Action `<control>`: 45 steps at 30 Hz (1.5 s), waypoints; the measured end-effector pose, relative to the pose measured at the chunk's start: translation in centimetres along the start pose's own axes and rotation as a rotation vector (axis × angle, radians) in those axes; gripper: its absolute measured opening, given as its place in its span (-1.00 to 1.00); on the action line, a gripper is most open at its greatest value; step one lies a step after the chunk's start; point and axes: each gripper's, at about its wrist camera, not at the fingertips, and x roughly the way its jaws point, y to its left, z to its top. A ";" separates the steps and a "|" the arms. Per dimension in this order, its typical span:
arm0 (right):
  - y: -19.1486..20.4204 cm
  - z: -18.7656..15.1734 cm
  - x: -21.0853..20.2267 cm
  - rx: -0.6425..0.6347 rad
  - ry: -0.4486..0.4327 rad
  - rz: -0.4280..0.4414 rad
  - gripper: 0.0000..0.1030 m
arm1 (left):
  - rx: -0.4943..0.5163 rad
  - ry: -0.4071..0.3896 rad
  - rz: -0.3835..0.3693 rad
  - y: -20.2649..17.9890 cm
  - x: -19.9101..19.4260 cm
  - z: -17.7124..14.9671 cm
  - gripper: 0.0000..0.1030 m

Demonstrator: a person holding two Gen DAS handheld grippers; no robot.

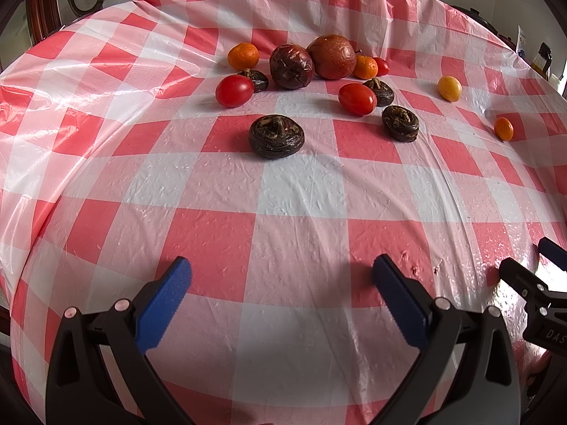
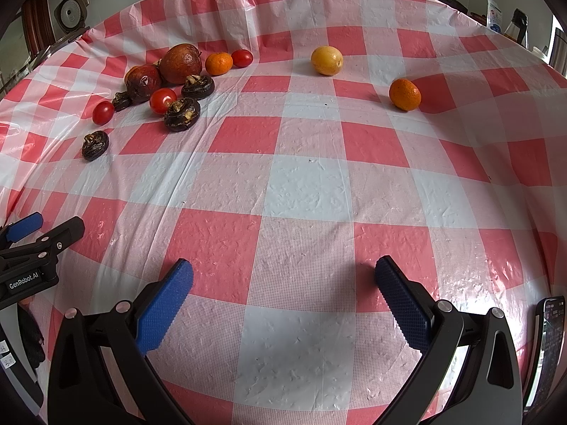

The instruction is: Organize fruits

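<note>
Left wrist view, left claw (image 1: 281,272) spread, low over tablecloth (image 1: 297,191), empty

Left gripper (image 1: 281,276): black arms, blue ribbed pads (image 1: 164,306), silver rivets. Right gripper (image 2: 283,278) matches, its pads (image 2: 164,306) dotted. "GenRobot.AI" marks the left.

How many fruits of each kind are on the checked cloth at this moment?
Red tomatoes: 3
Dark water chestnuts: 4
Large dark red wrinkled fruits: 2
Small orange citrus: 3
Yellow fruit: 1
Total: 13
</note>
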 end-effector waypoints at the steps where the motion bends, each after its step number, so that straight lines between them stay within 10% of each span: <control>1: 0.0 0.0 0.0 0.000 0.000 0.000 0.92 | 0.000 0.000 0.000 0.0 0.0 0.0 0.97; 24: 0.2 0.0 -0.1 -0.027 0.022 0.015 0.92 | -0.009 0.018 -0.031 1.5 3.5 5.7 0.94; 32: 0.0 -0.1 0.0 -0.024 0.015 0.016 0.92 | 0.046 -0.025 -0.023 0.5 4.9 8.0 -0.13; 45: -0.8 4.1 2.6 -0.022 0.030 -0.001 0.90 | 0.036 -0.064 -0.118 0.9 3.9 7.0 -0.16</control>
